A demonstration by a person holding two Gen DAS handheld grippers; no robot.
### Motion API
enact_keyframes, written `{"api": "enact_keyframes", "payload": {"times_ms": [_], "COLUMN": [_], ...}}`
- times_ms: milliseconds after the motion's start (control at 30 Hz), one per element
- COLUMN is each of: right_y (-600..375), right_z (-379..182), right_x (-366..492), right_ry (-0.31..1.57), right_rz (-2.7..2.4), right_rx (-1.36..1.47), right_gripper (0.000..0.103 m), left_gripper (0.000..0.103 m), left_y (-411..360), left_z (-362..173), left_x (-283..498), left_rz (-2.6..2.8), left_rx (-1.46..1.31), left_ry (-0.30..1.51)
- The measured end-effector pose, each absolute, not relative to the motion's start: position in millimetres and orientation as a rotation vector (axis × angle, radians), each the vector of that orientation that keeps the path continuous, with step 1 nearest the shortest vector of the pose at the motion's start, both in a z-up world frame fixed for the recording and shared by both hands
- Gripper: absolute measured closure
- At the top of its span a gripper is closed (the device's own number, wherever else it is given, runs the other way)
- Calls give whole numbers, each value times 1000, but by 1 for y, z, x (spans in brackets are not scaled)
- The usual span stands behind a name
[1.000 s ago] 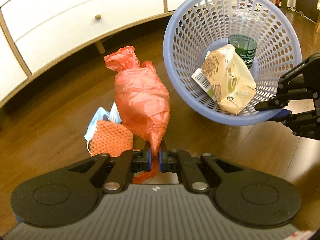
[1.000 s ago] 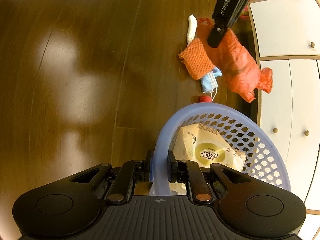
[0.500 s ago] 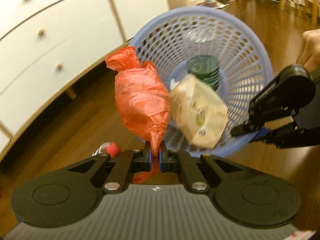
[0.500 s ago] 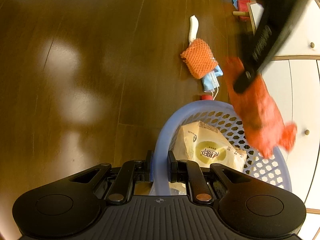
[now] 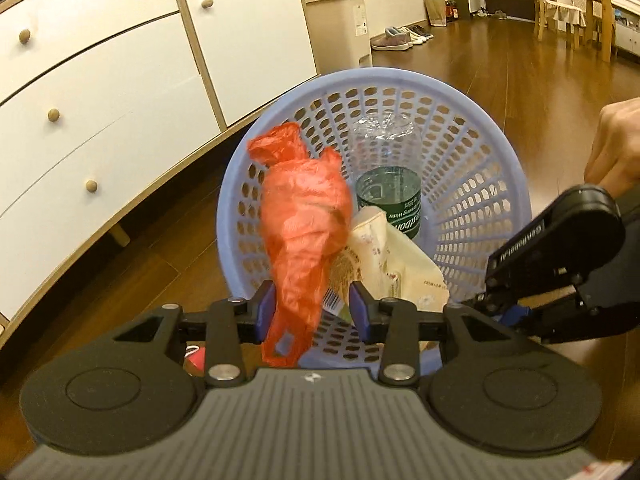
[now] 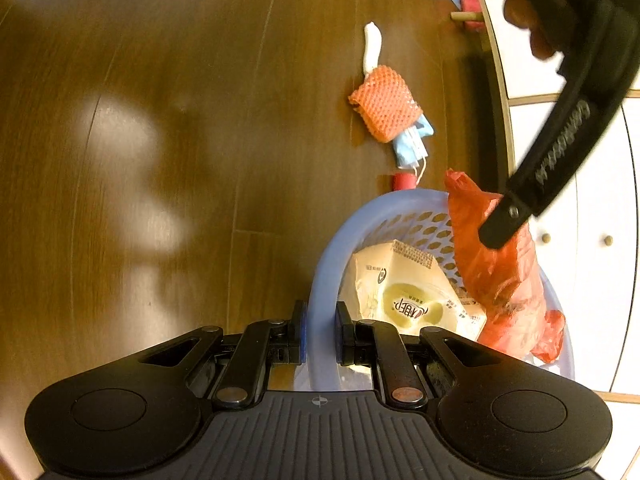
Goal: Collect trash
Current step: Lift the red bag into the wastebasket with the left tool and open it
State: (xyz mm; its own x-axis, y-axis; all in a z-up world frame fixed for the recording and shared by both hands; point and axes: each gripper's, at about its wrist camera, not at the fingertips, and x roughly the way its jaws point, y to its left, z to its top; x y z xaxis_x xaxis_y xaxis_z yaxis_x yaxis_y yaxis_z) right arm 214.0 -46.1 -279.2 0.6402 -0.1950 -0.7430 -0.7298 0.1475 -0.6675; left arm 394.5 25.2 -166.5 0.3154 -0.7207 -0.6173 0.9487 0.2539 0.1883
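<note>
A tilted lavender basket holds a green-labelled bottle and a beige packet. A crumpled red plastic bag hangs over the basket's mouth, its tail between the spread fingers of my open left gripper. My right gripper is shut on the basket's rim; the red bag lies against the far wall inside. On the floor beyond lie an orange foam net, a blue mask, a white tissue twist and a small red cap.
A white drawer cabinet on wooden legs runs along the left. A white bin stands past it, shoes and chairs farther back. A person's hand holds the right gripper. Bare wood floor stretches left of the basket.
My left gripper carried the red bag off the floor to over the basket and has opened. The right gripper kept its hold on the rim and tipped the basket toward the bag.
</note>
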Motion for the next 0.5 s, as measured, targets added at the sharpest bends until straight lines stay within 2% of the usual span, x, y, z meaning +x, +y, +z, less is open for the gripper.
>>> {"api": "enact_keyframes", "payload": {"times_ms": [133,500], "right_y": [-49,-60], "right_z": [-278,-280], "right_x": [215,225], "right_ry": [848,845], "right_rz": [449,425], "right_rx": [-1401,-1377], "right_gripper": [94,94], "left_gripper": [74,74], "left_y": [25,66], "left_z": [-169,-170], "left_x": [395,425], "left_rz": [-1182,-1097], "left_rx": [597,493], "left_ry": [446,484]}}
